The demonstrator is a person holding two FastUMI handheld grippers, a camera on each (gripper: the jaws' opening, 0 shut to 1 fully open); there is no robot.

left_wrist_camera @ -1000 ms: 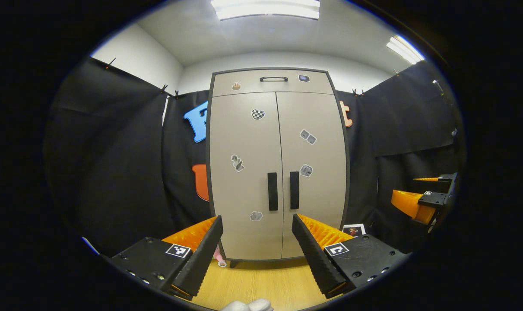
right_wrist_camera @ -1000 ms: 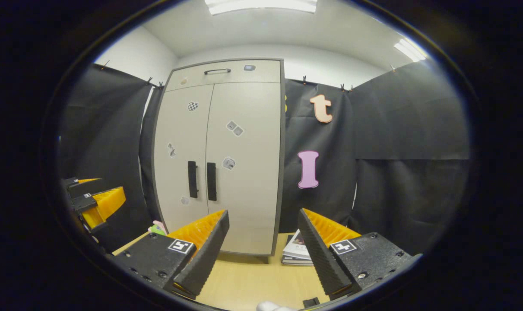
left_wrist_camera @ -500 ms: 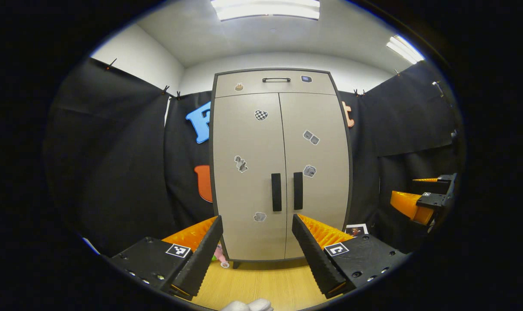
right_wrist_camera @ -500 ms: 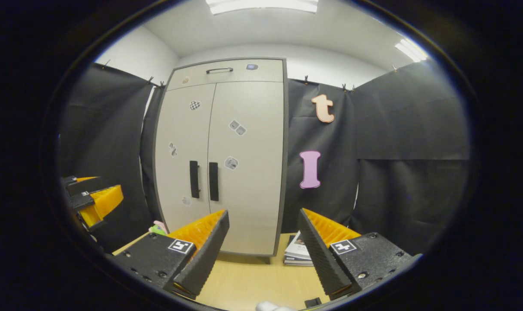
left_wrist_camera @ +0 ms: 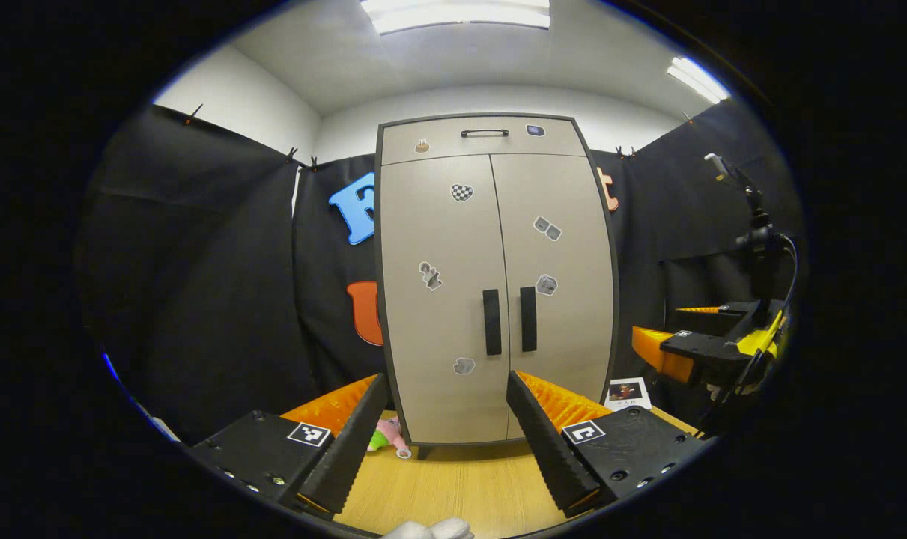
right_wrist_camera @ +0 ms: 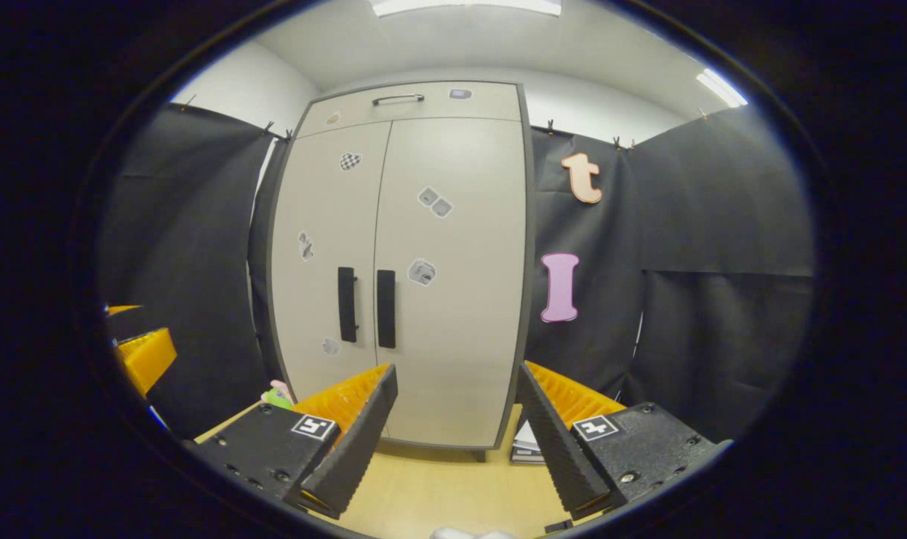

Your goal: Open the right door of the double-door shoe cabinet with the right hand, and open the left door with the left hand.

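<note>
Black cloth walls surround the tall beige double-door shoe cabinet [left_wrist_camera: 490, 284], both doors closed. Both grippers are approaching, jaws spread wide and empty. Next, the right gripper [right_wrist_camera: 457, 419] must reach the right door's black bar handle [right_wrist_camera: 386, 308] at 11 o'clock; the left gripper [left_wrist_camera: 446, 423] waits.

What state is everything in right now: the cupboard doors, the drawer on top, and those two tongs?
Left door: closed.
Right door: closed.
Top drawer: closed.
Left tongs: open, holding nothing, short of the cabinet.
Right tongs: open, holding nothing, short of the cabinet.
</note>
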